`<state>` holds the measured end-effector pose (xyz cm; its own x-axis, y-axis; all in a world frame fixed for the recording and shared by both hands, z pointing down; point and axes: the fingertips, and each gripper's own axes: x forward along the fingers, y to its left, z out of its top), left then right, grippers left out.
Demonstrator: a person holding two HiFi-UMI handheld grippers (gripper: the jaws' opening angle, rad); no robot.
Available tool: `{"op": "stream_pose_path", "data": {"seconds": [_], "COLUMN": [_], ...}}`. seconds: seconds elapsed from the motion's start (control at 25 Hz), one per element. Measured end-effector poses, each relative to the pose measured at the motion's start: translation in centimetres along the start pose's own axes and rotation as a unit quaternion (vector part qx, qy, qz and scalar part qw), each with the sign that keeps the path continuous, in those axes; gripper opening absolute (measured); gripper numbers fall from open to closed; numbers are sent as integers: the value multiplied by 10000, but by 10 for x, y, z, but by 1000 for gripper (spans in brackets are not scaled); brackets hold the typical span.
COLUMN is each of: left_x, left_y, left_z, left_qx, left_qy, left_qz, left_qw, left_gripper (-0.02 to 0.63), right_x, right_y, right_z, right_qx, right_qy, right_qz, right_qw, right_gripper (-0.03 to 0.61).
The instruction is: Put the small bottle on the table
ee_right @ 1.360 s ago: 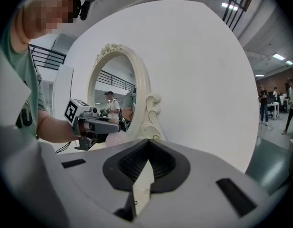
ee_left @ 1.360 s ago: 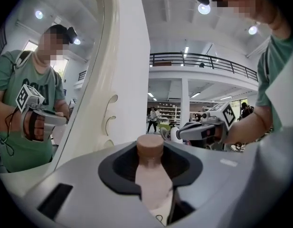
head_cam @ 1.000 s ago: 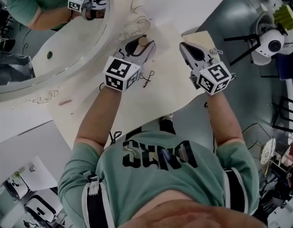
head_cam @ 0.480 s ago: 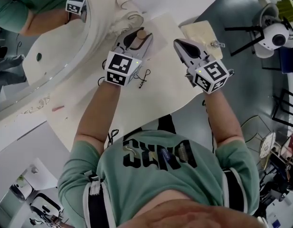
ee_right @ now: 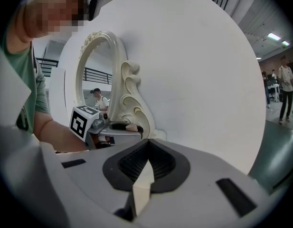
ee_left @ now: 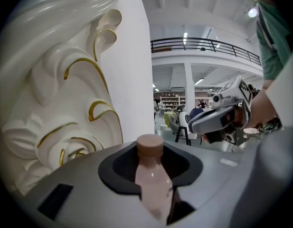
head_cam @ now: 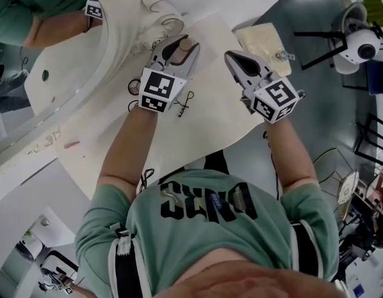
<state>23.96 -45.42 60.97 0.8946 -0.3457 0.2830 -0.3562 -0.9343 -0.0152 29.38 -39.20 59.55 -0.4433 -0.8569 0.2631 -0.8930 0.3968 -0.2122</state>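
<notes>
Left gripper (head_cam: 176, 51): jaws clamped on small bottle (ee_left: 152, 177), upright between them, brown cap above the jaws. Right gripper (ee_right: 146, 152): jaws together, nothing between. Desk (head_cam: 210, 126) beneath both.

ornate mirror (head_cam: 54, 85), gold-trimmed scrollwork (ee_left: 65, 80), balcony railing (ee_left: 203, 44)

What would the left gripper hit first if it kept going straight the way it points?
Probably the carved mirror frame or the white panel beside it; depth unclear. The small bottle in the left gripper would likely touch first.
</notes>
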Motion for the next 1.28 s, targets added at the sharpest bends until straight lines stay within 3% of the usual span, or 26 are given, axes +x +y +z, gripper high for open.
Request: {"op": "stream_pose_path", "data": {"seconds": [0.36, 0.56, 0.76, 1.08, 1.28], "left_x": [1, 0, -3, -33, -69], "left_y": [2, 1, -6, -15, -28], "left_z": [-3, -4, 6, 56, 89], "left_qx": [-330, -369, -298, 31, -55], "left_qy": [-146, -31, -41, -317, -486], "left_qz": [152, 151, 37, 210, 195], "left_qw": [9992, 9992, 9995, 9993, 9986], "left_gripper": [137, 138, 205, 236, 236], "right_x": [-7, -14, -27, -55, -76], "right_y": [4, 7, 13, 31, 48], "right_z": [-8, -1, 9, 45, 77], "right_qx": [84, 49, -55, -240, -332], "right_qy": [35, -9, -50, -189, -306], "right_qz": [28, 11, -32, -83, -115], "right_qw": [10000, 10000, 10000, 9995, 9989], "right_gripper": [-6, -6, -6, -6, -6]}}
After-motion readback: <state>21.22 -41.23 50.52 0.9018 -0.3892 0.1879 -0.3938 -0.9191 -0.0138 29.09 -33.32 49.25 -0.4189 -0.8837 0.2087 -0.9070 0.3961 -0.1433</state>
